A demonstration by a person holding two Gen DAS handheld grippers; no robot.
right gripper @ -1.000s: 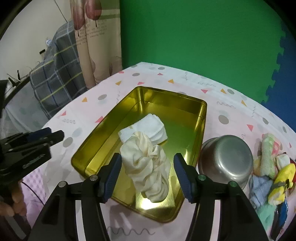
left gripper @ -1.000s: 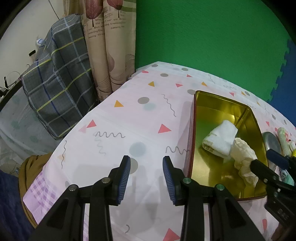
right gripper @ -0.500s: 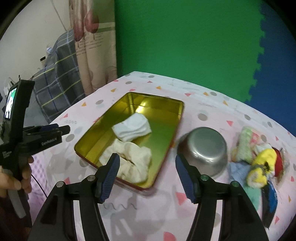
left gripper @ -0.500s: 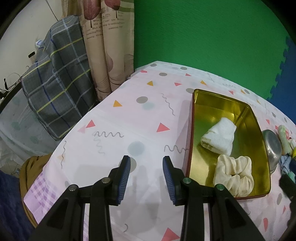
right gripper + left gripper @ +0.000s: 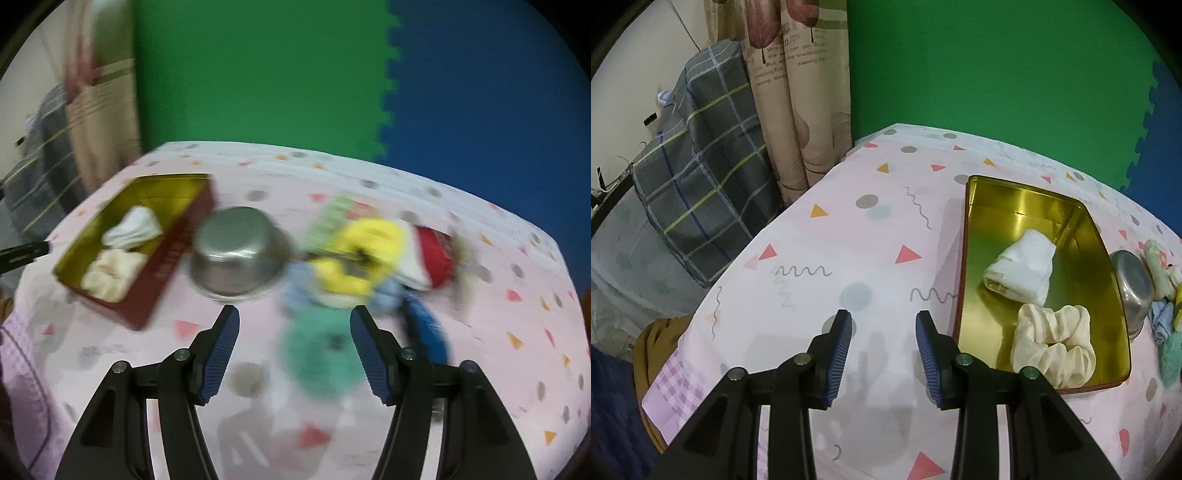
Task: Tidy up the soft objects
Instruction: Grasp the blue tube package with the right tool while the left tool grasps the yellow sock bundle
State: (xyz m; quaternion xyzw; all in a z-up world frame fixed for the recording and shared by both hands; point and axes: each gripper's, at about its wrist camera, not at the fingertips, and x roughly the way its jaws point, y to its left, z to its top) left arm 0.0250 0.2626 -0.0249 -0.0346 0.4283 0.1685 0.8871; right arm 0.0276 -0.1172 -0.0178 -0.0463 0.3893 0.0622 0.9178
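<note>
- Jaws of both grippers stand apart with nothing between them; the right gripper [image 5: 293,350], its jaws having just been opening, faces the heap, the left gripper [image 5: 882,349] hovers over bare counter [image 5: 849,236]
- Gold rectangular metal tin [image 5: 1004,199] holds a white folded cloth [image 5: 1023,266] and a cream scrunched cloth [image 5: 1052,343]
- Steel bowl [image 5: 236,254] sits between tin and heap
- Heap of soft things lies beyond: mint-green cloth [image 5: 321,350] nearest, yellow plush toy [image 5: 365,240] behind
- Best next: descend squarely on the mint cloth's thickest fold, clear of the bowl
</note>
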